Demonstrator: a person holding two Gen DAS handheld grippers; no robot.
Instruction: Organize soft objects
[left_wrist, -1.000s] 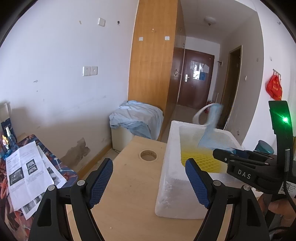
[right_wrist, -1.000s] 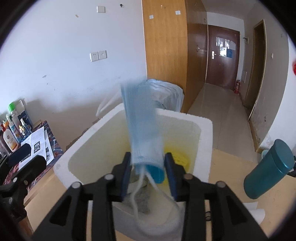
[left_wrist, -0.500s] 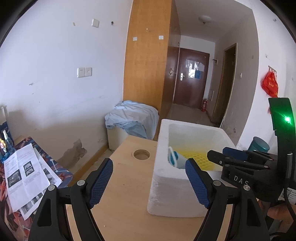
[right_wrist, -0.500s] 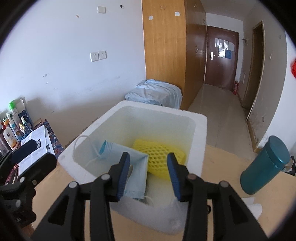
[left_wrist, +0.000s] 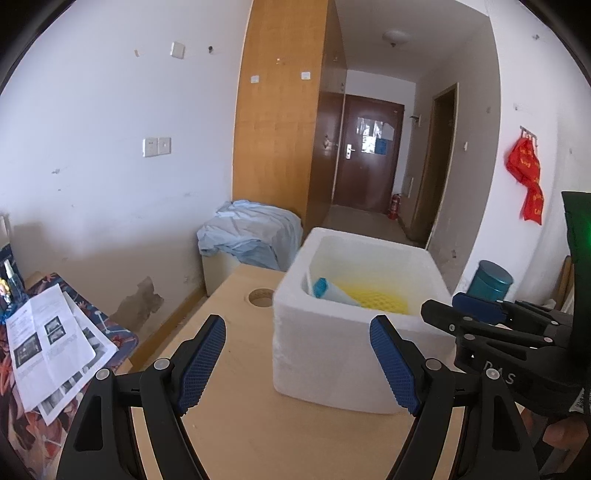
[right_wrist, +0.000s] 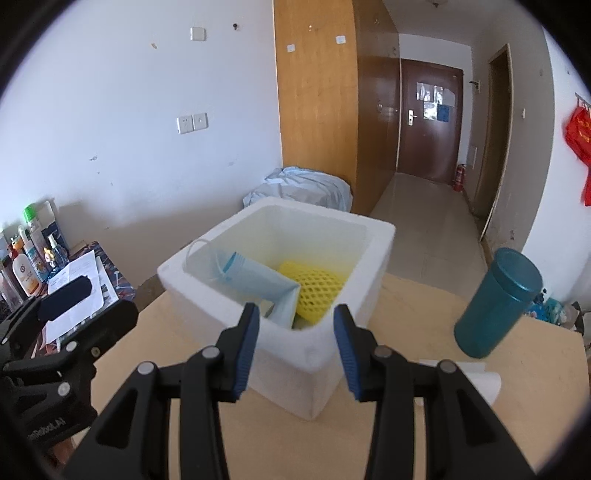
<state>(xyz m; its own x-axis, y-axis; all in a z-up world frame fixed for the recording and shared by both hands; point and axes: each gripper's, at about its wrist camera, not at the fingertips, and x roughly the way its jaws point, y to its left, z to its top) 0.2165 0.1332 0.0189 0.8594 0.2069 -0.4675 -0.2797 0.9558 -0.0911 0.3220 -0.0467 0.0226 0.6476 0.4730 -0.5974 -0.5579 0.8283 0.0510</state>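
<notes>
**A:** What is on the far left?

**B:** A side table (right_wrist: 107, 275) with a patterned cover. Printed papers (left_wrist: 51, 347) lie on it, and bottles (right_wrist: 26, 266) stand at its back edge against the white wall.

**A:** And the left gripper?

**B:** The left gripper (left_wrist: 297, 363) hangs above the pale wooden table (left_wrist: 236, 424). Its blue-padded jaws stand wide apart with nothing between them. A round hole (left_wrist: 261, 297) in the tabletop lies just beyond.

**A:** Where are the soft things?

**B:** Inside a white foam box (right_wrist: 306, 354) standing on the table. A light blue face mask (right_wrist: 258, 284) lies in the left part of the box, one ear loop curling up against the left wall. A yellow foam net (right_wrist: 317, 291) lies beside it, to the right, touching the mask's edge.

**A:** The right gripper?

**B:** The right gripper (right_wrist: 295, 341) is just in front of the box's near corner. Its jaws are parted and hold nothing.

**A:** Further right?

**B:** A teal cup with a lid (right_wrist: 496, 302) stands on the table, apart from the box. Some white paper (right_wrist: 476, 376) lies flat near its base. A red bag (left_wrist: 526, 177) hangs on the right wall.
</notes>
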